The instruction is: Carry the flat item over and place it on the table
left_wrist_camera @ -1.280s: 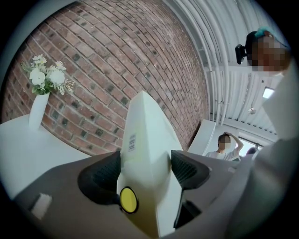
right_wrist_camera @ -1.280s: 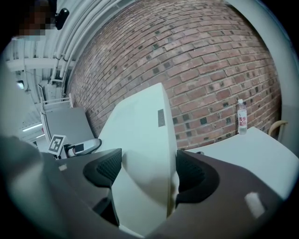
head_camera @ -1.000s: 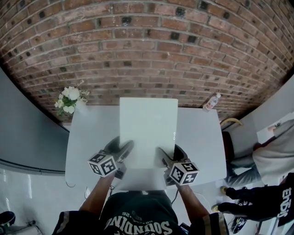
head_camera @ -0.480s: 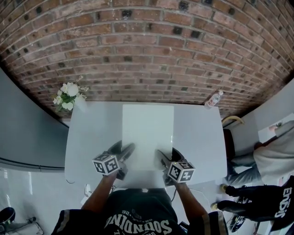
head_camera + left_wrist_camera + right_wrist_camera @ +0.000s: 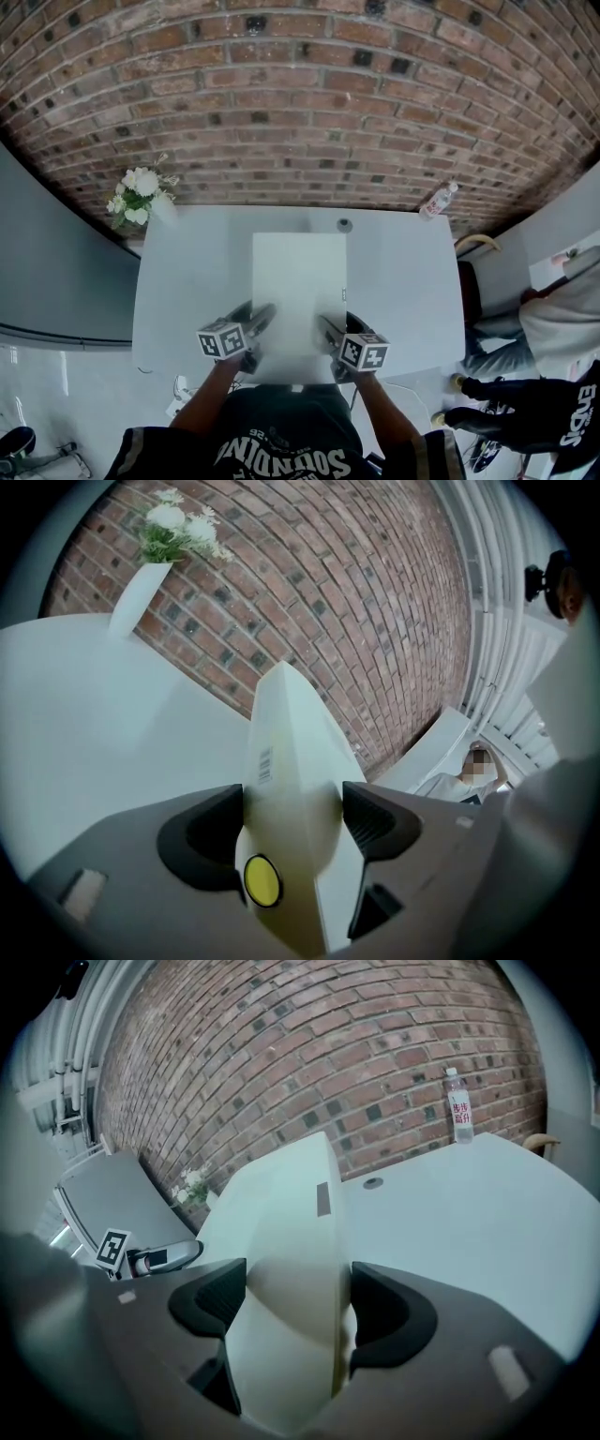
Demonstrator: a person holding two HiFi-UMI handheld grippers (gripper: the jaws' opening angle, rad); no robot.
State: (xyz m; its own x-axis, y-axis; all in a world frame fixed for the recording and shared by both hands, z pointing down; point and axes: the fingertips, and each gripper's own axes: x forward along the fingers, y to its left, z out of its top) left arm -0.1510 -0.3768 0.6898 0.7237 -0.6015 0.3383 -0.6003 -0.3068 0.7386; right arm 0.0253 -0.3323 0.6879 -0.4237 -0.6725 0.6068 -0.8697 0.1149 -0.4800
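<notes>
Flat white box (image 5: 298, 281) is held over the table (image 5: 187, 272), near edge pinched by left gripper (image 5: 253, 317) and right gripper (image 5: 333, 328); judged stiff, light, slippery, so two spread edge grips are advised.

text i can make out: small barcode label (image 5: 264, 763) on edge of flat box (image 5: 292, 719), no digits legible. bottle (image 5: 459, 1102) by the wall has a red label w/ white characters, too small to read. white block letters on my dark shirt (image 5: 286, 461), approx "soundin…" w/ "26" beside them. b/w square markers on cubes of left gripper (image 5: 253, 314) & right gripper (image 5: 336, 326), no words.
</notes>
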